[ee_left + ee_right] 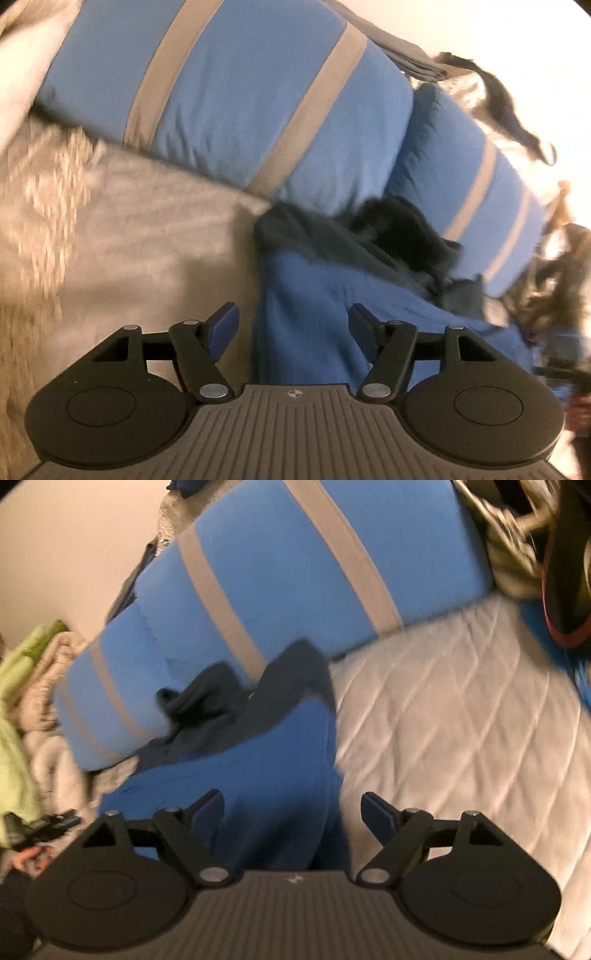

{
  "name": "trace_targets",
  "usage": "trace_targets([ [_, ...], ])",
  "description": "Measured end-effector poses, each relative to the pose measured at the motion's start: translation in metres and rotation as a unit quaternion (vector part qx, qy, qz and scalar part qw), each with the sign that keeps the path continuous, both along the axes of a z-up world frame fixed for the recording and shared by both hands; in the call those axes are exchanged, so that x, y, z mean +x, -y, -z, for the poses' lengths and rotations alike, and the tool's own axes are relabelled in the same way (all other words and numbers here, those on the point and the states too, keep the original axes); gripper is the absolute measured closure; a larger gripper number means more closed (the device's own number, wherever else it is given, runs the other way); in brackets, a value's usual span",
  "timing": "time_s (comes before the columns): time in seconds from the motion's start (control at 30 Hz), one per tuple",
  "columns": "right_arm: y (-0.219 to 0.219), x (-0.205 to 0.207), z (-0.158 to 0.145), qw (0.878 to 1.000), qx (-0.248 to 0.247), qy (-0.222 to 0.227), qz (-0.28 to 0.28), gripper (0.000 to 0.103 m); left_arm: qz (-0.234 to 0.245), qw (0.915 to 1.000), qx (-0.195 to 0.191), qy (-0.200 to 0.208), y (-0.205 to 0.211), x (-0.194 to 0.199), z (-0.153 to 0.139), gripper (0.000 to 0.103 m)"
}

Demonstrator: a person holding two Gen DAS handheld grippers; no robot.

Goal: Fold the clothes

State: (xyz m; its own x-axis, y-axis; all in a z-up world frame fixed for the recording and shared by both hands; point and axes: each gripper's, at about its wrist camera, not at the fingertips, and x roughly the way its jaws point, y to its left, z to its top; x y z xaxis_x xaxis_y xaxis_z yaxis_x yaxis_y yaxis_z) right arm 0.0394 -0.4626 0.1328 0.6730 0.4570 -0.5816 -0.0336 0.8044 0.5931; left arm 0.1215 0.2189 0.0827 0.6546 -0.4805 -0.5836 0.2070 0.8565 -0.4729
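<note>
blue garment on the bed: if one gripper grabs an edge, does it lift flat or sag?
Likely sags: the blue garment lies in soft folds and bunches, so it looks floppy. Its dark lining is already crumpled against the striped pillow, so layers may shift apart. Probably light; both the left gripper and right gripper are open.

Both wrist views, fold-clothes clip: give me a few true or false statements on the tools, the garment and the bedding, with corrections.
1. Both tools are open. True: the left tool and right tool each show a wide gap with nothing clamped.
2. The blue garment is neatly folded into a square. False: it lies bunched, with its dark grey part rumpled.
3. Blue pillows with grey stripes lie behind the garment. True.
4. The mattress cover is plain and smooth. False: it shows diamond quilting.
5. The right tool grips a green cloth. False: the green cloth lies off to the side, untouched.
</note>
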Motion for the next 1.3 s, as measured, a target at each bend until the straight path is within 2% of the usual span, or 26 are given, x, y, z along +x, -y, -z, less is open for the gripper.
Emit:
trace_targets([
  [0.03,0.001,-0.008,0.003,1.0,0.01,0.002,-0.007,0.015,0.01,0.9999,-0.013,-0.006,-0.005,-0.008,0.002,0.038],
  [0.13,-0.002,-0.023,0.012,0.999,0.026,0.004,-0.028,0.019,0.05,0.9984,-0.015,-0.024,-0.002,-0.024,0.014,0.038],
  [0.2,-0.009,-0.027,0.017,0.999,0.028,0.002,-0.044,0.026,0.068,0.9967,-0.019,-0.04,0.001,-0.028,0.025,0.038],
  [0.23,-0.014,-0.027,0.019,0.998,0.025,0.001,-0.053,0.033,0.07,0.9961,-0.025,-0.049,0.002,-0.028,0.03,0.04],
  [0.27,-0.018,-0.028,0.021,0.998,0.017,0.003,-0.063,0.05,0.071,0.9954,-0.031,-0.057,0.003,-0.029,0.036,0.042],
  [0.3,-0.023,-0.027,0.021,0.997,0.006,0.007,-0.07,0.066,0.072,0.9949,-0.04,-0.057,0.004,-0.03,0.039,0.07],
  [0.33,-0.025,-0.028,0.02,0.998,-0.009,0.009,-0.068,0.091,0.072,0.9949,-0.046,-0.054,0.004,-0.03,0.041,0.091],
  [0.43,-0.022,-0.03,0.014,0.998,-0.036,0.018,-0.044,0.094,0.06,0.997,-0.028,-0.041,0.005,-0.031,0.035,0.094],
  [0.53,-0.009,-0.033,0.007,0.999,-0.035,0.021,-0.025,0.096,0.044,0.9985,-0.014,-0.028,-0.005,-0.03,0.024,0.096],
  [0.57,-0.006,-0.033,0.007,0.999,-0.035,0.02,-0.023,0.096,0.044,0.9983,-0.023,-0.03,-0.008,-0.029,0.022,0.096],
  [0.77,-0.001,-0.037,0.011,0.999,-0.034,0.007,-0.014,0.096,0.046,0.9985,0.01,-0.026,0.002,-0.031,0.022,0.096],
  [0.87,0.004,-0.043,0.013,0.999,-0.037,0.002,-0.003,0.096,0.036,0.9988,0.018,-0.029,0.001,-0.035,0.021,0.093],
  [0.9,0.005,-0.046,0.009,0.998,-0.059,0.004,0.005,0.097,0.031,0.9988,0.021,-0.03,0.001,-0.036,0.019,0.09],
  [0.97,0.007,-0.053,0.001,0.994,-0.104,0.007,0.023,0.083,0.022,0.9989,0.027,-0.031,0.0,-0.039,0.016,0.084],
  [1.0,0.008,-0.057,-0.003,0.991,-0.126,0.008,0.031,0.065,0.016,0.9991,0.032,-0.022,-0.001,-0.045,0.012,0.075],
  [1.03,0.009,-0.061,-0.007,0.988,-0.148,0.01,0.04,0.04,0.01,0.9992,0.037,-0.013,-0.001,-0.05,0.007,0.064],
  [1.07,0.008,-0.066,-0.012,0.985,-0.166,0.02,0.035,0.014,0.004,0.9991,0.042,-0.004,-0.002,-0.055,0.002,0.058],
  [1.1,0.007,-0.07,-0.016,0.983,-0.178,0.026,0.031,0.007,-0.003,0.9989,0.047,0.005,-0.002,-0.061,-0.003,0.043],
  [1.13,0.008,-0.072,-0.017,0.987,-0.158,0.015,0.035,0.004,-0.009,0.9987,0.049,0.011,-0.003,-0.066,-0.008,0.032],
  [1.23,0.009,-0.078,-0.018,0.994,-0.1,-0.017,0.047,0.003,-0.027,0.9993,-0.01,-0.023,-0.01,-0.073,-0.008,0.028],
  [1.3,0.008,-0.078,-0.011,0.997,-0.046,-0.041,0.055,0.003,-0.045,0.995,-0.063,-0.062,-0.015,-0.075,0.001,0.027],
])
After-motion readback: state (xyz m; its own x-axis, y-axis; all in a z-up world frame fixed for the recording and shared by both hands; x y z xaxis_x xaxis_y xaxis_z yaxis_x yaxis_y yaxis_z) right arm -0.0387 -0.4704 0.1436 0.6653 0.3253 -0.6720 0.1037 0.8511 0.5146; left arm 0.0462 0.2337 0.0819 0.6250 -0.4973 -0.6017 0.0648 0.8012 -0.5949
